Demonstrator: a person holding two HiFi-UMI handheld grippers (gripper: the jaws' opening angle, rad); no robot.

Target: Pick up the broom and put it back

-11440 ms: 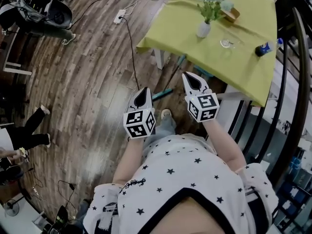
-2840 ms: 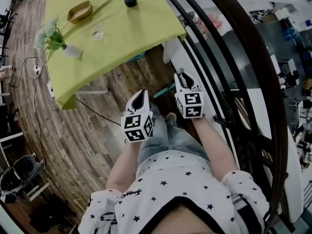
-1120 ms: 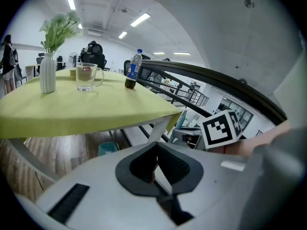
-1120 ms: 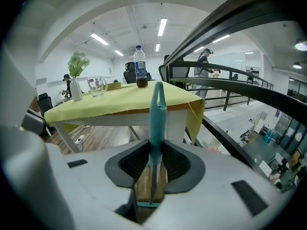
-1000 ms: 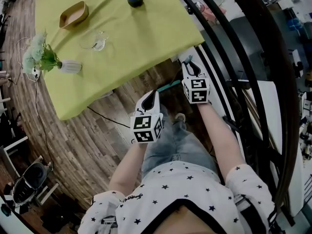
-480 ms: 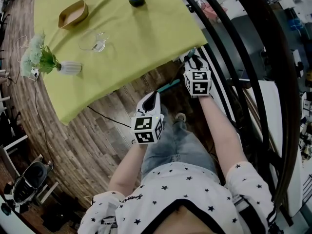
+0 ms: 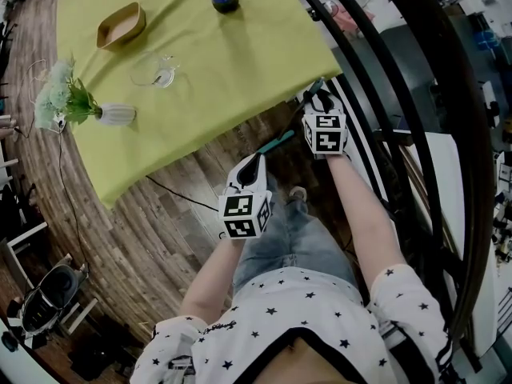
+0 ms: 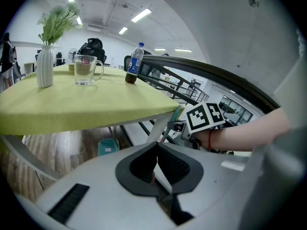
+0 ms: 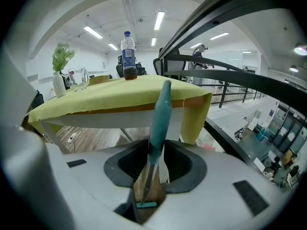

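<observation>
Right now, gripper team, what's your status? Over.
Left gripper shut, empty. Right gripper jaws just opening, broom handle standing between them. Yellow table edge right ahead.

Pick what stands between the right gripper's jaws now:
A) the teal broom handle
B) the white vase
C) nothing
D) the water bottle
A: in the right gripper view the teal broom handle runs up between the jaws of the right gripper. The jaws have just been opening and stand wider than the handle.
</observation>
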